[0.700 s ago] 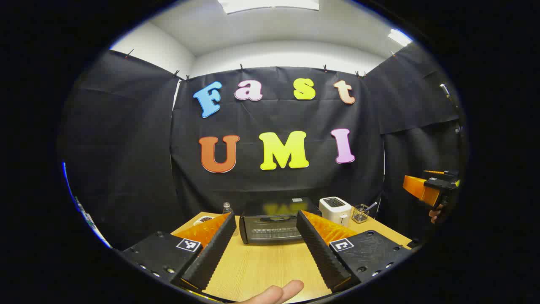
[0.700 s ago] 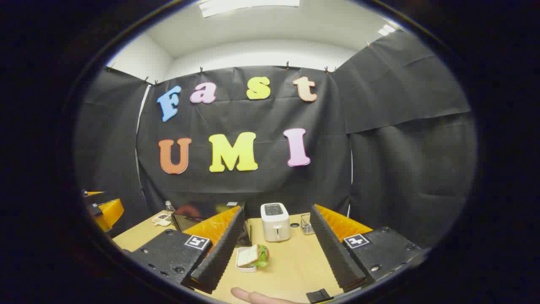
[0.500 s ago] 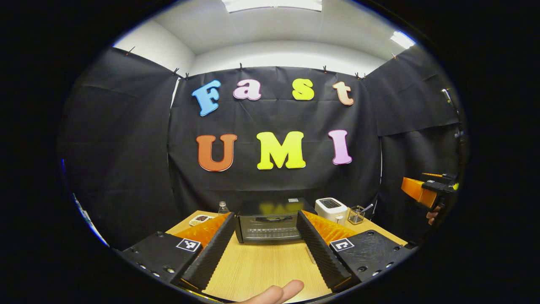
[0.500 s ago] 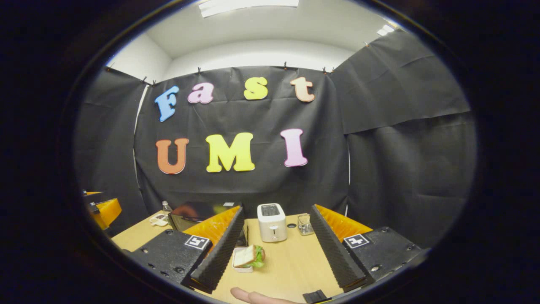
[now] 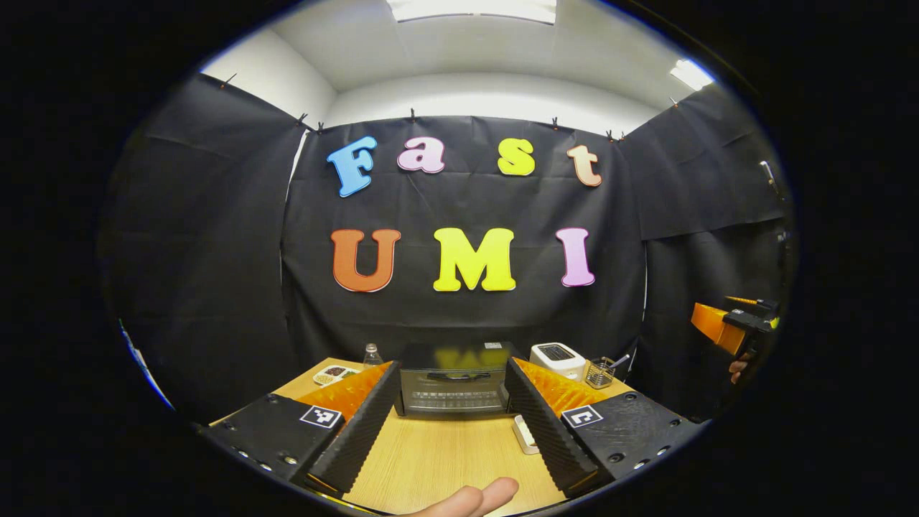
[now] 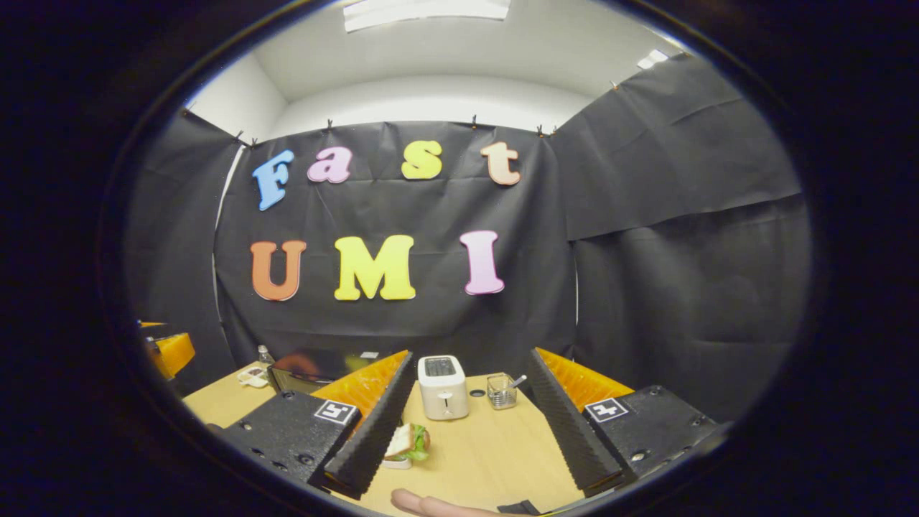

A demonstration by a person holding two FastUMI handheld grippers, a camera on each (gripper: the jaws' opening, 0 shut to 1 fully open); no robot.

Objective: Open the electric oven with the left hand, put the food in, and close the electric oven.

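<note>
Left gripper [image 5: 451,424], jaws wide and empty, faces the closed electric oven [image 5: 451,380] dead ahead at the table's [image 5: 445,463] far edge, handle [image 5: 458,375] lying crosswise.

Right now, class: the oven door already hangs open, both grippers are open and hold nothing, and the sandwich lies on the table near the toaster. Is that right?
One thing is wrong: the oven door is shut, as the left gripper view shows. The rest stands: the left gripper and right gripper are open and hold nothing, and the sandwich lies on the table near the toaster.
</note>
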